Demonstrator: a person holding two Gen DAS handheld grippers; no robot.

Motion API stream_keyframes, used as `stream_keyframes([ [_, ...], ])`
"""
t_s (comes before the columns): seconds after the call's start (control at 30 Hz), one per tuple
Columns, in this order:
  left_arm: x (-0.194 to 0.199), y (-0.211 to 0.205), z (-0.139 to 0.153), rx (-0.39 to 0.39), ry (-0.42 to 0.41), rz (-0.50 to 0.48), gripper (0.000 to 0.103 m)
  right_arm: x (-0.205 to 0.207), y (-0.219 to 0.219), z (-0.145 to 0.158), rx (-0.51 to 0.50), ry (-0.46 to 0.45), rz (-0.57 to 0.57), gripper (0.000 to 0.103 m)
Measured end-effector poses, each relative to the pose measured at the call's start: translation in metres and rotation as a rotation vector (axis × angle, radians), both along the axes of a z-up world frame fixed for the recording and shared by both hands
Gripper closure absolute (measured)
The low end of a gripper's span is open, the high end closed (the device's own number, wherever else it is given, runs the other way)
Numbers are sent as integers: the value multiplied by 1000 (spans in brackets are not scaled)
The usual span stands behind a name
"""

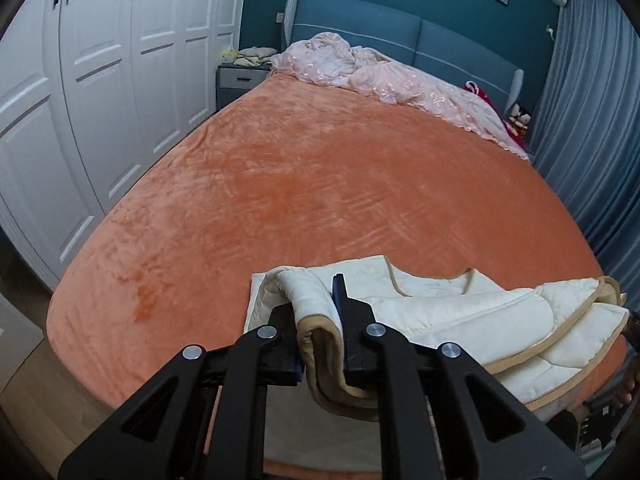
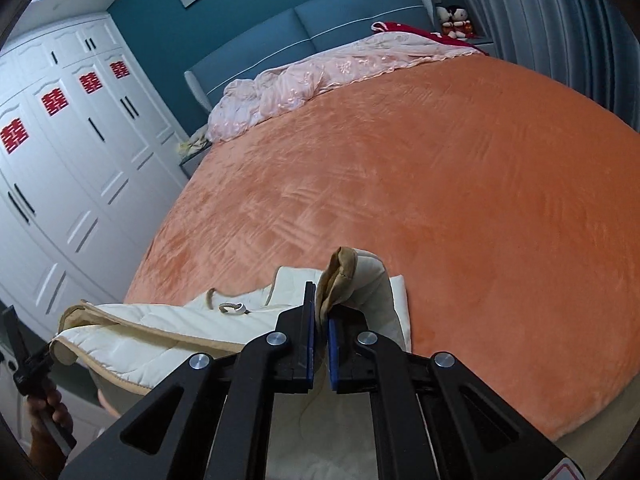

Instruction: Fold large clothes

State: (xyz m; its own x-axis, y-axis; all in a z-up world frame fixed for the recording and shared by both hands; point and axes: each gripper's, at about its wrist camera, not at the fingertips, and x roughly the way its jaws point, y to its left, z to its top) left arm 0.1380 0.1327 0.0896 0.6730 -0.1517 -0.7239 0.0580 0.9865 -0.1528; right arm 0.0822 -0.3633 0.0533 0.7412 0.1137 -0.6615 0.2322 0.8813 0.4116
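A cream quilted garment with tan trim (image 1: pixel 460 312) lies at the near edge of the bed, partly lifted and folded over itself. My left gripper (image 1: pixel 320 320) is shut on a bunched trimmed edge of it at its left end. My right gripper (image 2: pixel 322 316) is shut on another tan-trimmed edge of the garment (image 2: pixel 168 332) at its right end. A cord loop (image 2: pixel 232 308) shows near the collar. The garment's lower part hangs off the bed edge below both grippers.
The bed carries an orange plush cover (image 1: pixel 320 184). A crumpled pink quilt (image 1: pixel 384 76) lies by the blue headboard. White wardrobes (image 1: pixel 80 92) stand at left, grey curtains (image 1: pixel 588 120) at right. A nightstand (image 1: pixel 236 78) holds small items. Plush dolls (image 2: pixel 454 20) sit at the far corner.
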Motion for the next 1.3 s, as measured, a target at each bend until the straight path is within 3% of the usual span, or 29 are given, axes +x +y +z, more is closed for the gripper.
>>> stream_keyframes([
  [0.13, 42, 8, -30, -78, 74, 76, 85, 22, -10, -20, 87, -16, -59, 89],
  [0.27, 49, 20, -31, -176, 99, 98, 80, 10, -19, -19, 162, -93, -101, 82],
  [0.4, 41, 23, -21, -249, 75, 90, 73, -7, -21, -7, 118, -168, -145, 52],
  [0.43, 37, 25, -16, -271, 51, 99, 68, -10, -21, -5, 103, -173, -149, 51],
  [0.47, 32, 27, -10, -277, 17, 114, 52, -11, -21, -3, 89, -171, -145, 51],
  [0.5, 24, 30, 3, -242, -57, 155, 41, -12, -21, -2, 72, -165, -139, 50],
  [0.53, 17, 30, 14, -203, -138, 182, 18, -14, -22, -1, 55, -159, -133, 49],
  [0.57, 10, 30, 26, -181, -208, 185, 7, -14, -21, -1, 38, -151, -128, 48],
  [0.63, 12, 27, 37, -132, -225, 168, 7, -12, -20, -5, 9, -130, -117, 46],
  [0.77, 42, 21, 17, -104, -93, 93, 7, -8, -19, -20, 0, -71, -107, 44],
  [0.9, 75, 24, -37, -138, 100, 59, 7, 11, -19, -46, -14, 28, -96, 40],
  [1.03, 93, 22, -91, -133, 226, 60, 10, 31, -23, -70, -10, 108, -95, 40],
  [1.17, 101, 14, -122, -138, 292, 38, 28, 51, -24, -91, 28, 157, -90, 40],
  [1.2, 104, 12, -126, -135, 300, 35, 33, 56, -24, -96, 34, 170, -84, 44],
  [1.27, 109, 8, -132, -110, 311, 45, 57, 67, -19, -103, 37, 197, -71, 71],
  [1.3, 111, 7, -132, -107, 309, 47, 64, 72, -17, -104, 26, 211, -73, 94],
])
